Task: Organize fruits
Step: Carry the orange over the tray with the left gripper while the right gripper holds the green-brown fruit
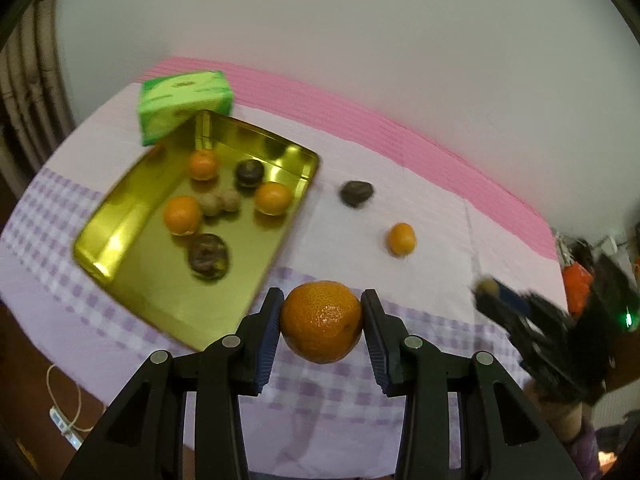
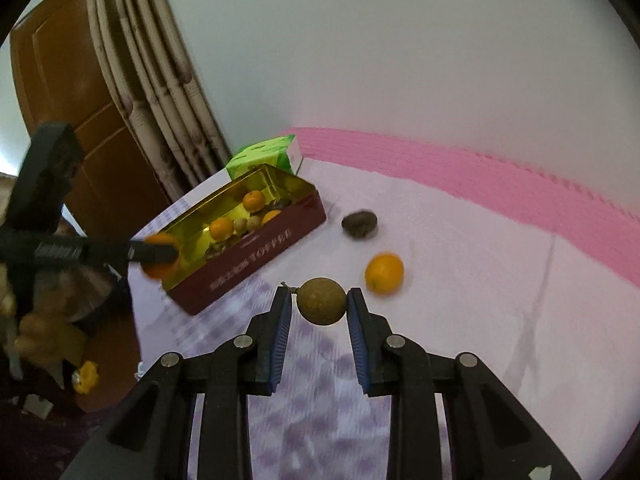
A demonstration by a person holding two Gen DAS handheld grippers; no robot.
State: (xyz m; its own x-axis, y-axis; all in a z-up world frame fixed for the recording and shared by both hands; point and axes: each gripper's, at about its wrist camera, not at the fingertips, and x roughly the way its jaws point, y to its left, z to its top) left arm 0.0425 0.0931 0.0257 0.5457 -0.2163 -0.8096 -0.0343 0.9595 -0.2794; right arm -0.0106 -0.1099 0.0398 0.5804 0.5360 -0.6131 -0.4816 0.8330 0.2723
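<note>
Gold tin (image 1: 120,236) on the checked tablecloth (image 1: 336,384) is where the fruit is going, and it already has three mandarins, a pair of small tan round fruits and two dark wrinkly ones lying in it. Left gripper (image 1: 322,322) is clamped on a mandarin (image 1: 322,322), pads on both sides, held clear of the cloth just off the tin's near corner. Right gripper (image 2: 321,302) is closed on a small brown round fruit (image 2: 321,302), looks like a longan with a bit of stem, also off the table.

What could go sideways imo: both hands look headed for the same tin, so they could bump each other over it if they arrive together. The tin's rim is raised too, so coming in low could clip the wall and shove it into the green tissue box (image 1: 184,100) behind. And that little brown fruit is only pinched at the tips, so a quick swing could pop it out.

Both grippers point forward and down at the table, left one steeper. Still loose on the cloth: one small mandarin (image 2: 384,273) and a dark wrinkled fruit (image 2: 359,223), both to the right of the tin
</note>
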